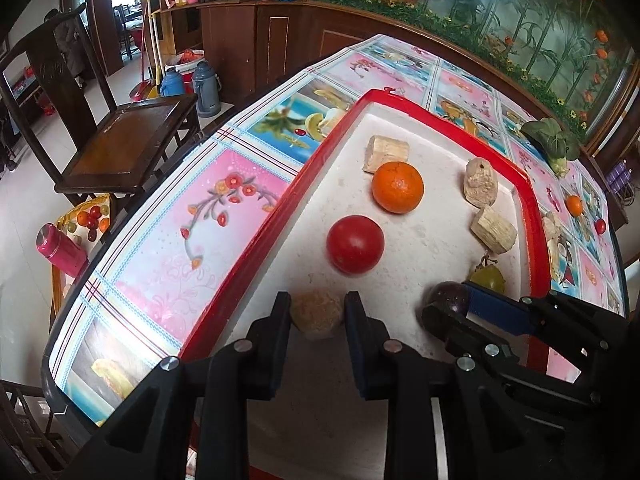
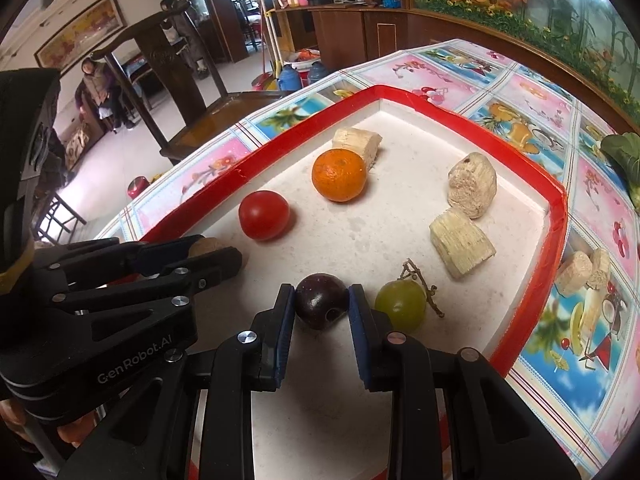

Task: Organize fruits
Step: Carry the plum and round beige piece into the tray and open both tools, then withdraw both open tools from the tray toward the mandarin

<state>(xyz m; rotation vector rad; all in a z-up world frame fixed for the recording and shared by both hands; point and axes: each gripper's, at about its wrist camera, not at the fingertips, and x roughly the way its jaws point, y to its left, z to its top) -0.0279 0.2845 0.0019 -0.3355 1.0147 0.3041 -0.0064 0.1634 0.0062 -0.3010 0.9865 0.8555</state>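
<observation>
While both tongs grip fruit inside the red-rimmed tray [image 2: 556,216], the step in hand is the pick-up.
Left tongs [image 1: 318,312] clamp a tan piece [image 1: 317,318], right tongs [image 2: 322,304] a dark plum [image 2: 320,306], at the tray's near edge; next, presumably, both lift clear of the green grape [image 2: 400,306].

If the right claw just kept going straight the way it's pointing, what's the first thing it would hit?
Holding the dark purple fruit, the right claw points steeply down, so it would probably meet the white tray floor first; the tomato lies further ahead, though depth is unclear.
</observation>
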